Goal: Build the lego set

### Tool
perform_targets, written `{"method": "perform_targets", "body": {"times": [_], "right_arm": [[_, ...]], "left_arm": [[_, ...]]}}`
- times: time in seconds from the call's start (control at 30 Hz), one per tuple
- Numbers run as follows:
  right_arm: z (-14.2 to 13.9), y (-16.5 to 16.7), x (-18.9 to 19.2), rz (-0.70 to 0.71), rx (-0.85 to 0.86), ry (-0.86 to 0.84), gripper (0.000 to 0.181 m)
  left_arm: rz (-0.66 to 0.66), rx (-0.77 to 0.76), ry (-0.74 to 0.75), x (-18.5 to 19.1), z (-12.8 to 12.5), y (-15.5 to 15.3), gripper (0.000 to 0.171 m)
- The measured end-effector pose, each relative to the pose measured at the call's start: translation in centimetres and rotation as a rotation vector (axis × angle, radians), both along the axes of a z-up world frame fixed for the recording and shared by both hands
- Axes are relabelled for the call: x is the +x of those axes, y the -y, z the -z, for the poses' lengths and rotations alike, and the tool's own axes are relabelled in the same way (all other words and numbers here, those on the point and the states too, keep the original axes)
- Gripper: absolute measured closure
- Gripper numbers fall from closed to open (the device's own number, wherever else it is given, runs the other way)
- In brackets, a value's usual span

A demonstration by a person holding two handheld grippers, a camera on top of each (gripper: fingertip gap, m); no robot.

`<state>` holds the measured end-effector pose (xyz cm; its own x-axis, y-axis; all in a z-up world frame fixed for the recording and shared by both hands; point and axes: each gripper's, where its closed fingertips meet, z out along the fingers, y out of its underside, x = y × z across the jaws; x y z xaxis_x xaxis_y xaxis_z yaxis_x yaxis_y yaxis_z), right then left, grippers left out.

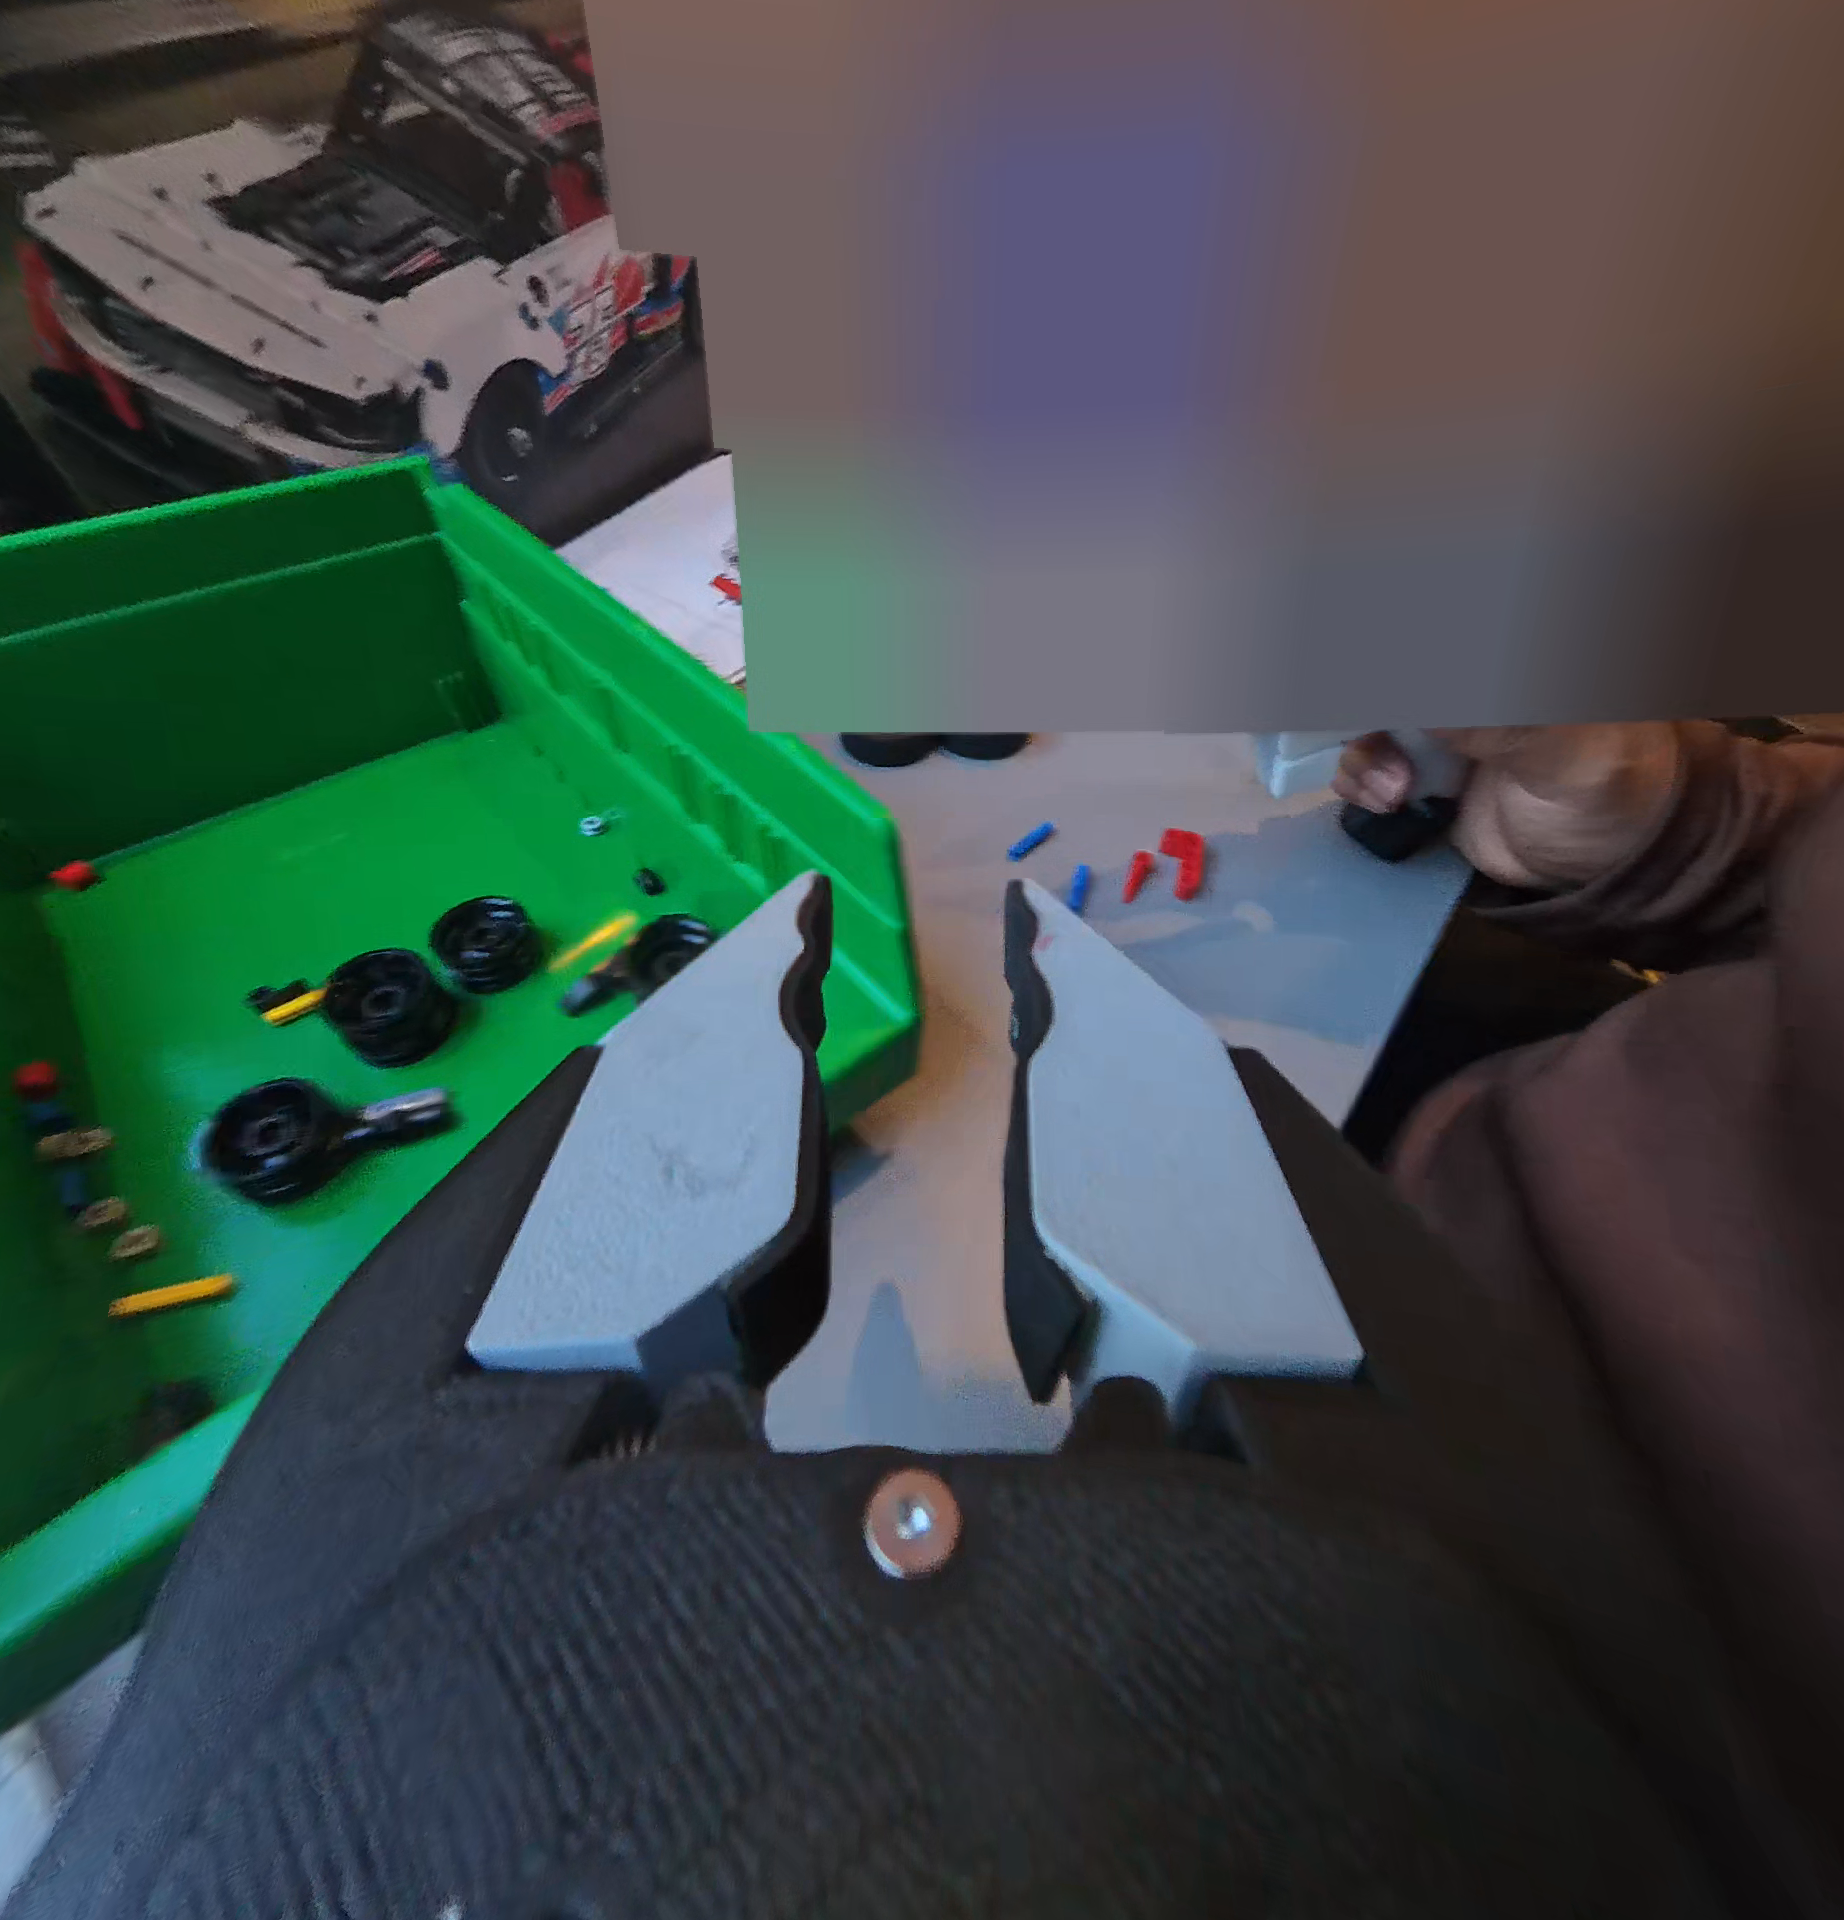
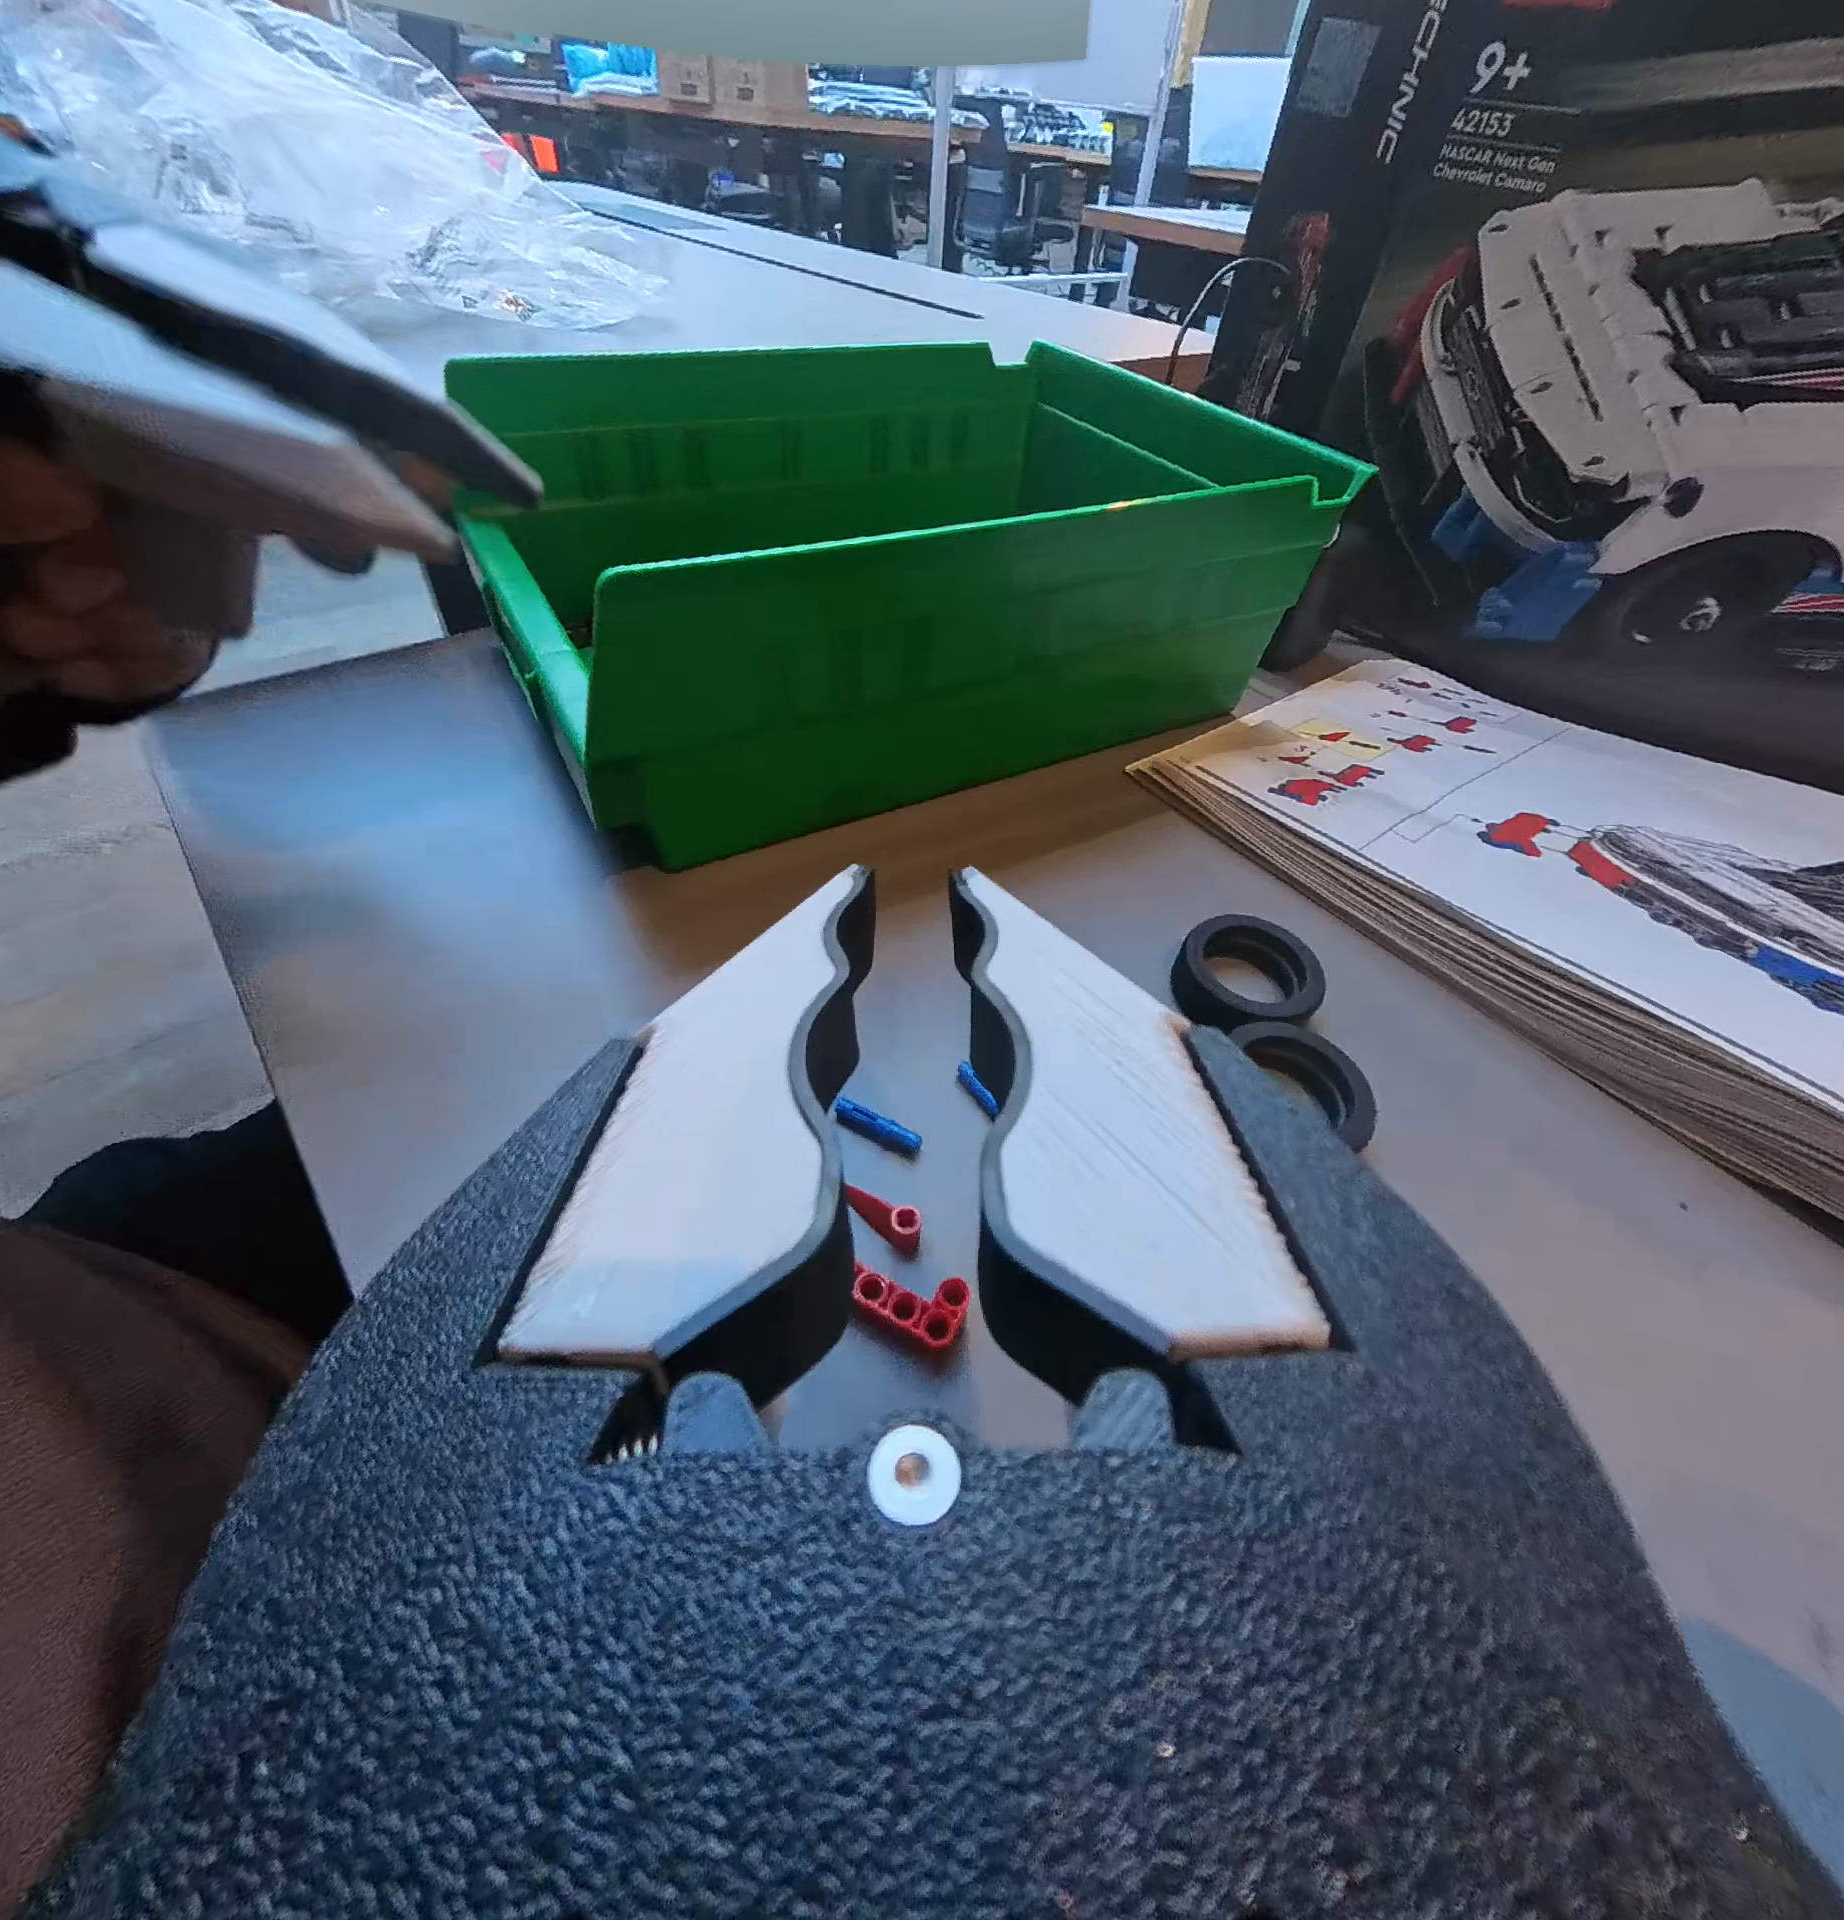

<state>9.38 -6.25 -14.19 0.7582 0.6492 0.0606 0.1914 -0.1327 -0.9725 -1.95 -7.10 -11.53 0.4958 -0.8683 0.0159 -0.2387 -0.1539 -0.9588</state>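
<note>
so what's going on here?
A person is building a lego set with two grippers. Both are open and empty. The left hand-held gripper hangs by the green bin holding black wheels. The right hand-held gripper hovers over blue pins and a red L-shaped beam on the table.

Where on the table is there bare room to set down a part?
Bare table lies left of the green bin and the right gripper. Crowded: red and blue pieces under that gripper, two tyres, booklet to the right.
</note>
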Motion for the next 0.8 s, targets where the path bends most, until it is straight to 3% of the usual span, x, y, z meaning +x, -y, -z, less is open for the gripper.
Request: {"method": "perform_targets", "body": {"times": [0.2,0.3,0.5,0.6,0.7,0.8], "right_arm": [[-0.2,0.0,0.0,-0.027,-0.011,-0.042,0.169],[-0.5,0.0,0.3,-0.039,-0.027,-0.090,0.168],[-0.8,0.2,0.3,-0.064,-0.020,-0.121,0.168],[-1.0,0.4,0.3,-0.067,-0.007,-0.123,0.167],[-1.2,0.5,0.3,-0.072,-0.001,-0.137,0.167],[-1.4,0.6,0.4,-0.077,0.007,-0.147,0.167]], "left_arm": [[-0.119,-0.058,-0.239,-5.3,-1.4,-5.9,0.148],[-0.220,-0.111,-0.321,-7.5,-0.7,-8.3,0.150],[-0.280,-0.220,-0.448,-8.8,0.9,-11.5,0.151],[-0.196,-0.300,-0.519,-7.8,2.3,-11.4,0.154],[0.019,-0.445,-0.589,-5.3,4.0,-9.3,0.158],[0.171,-0.479,-0.802,-4.8,6.3,-8.1,0.156]]}}
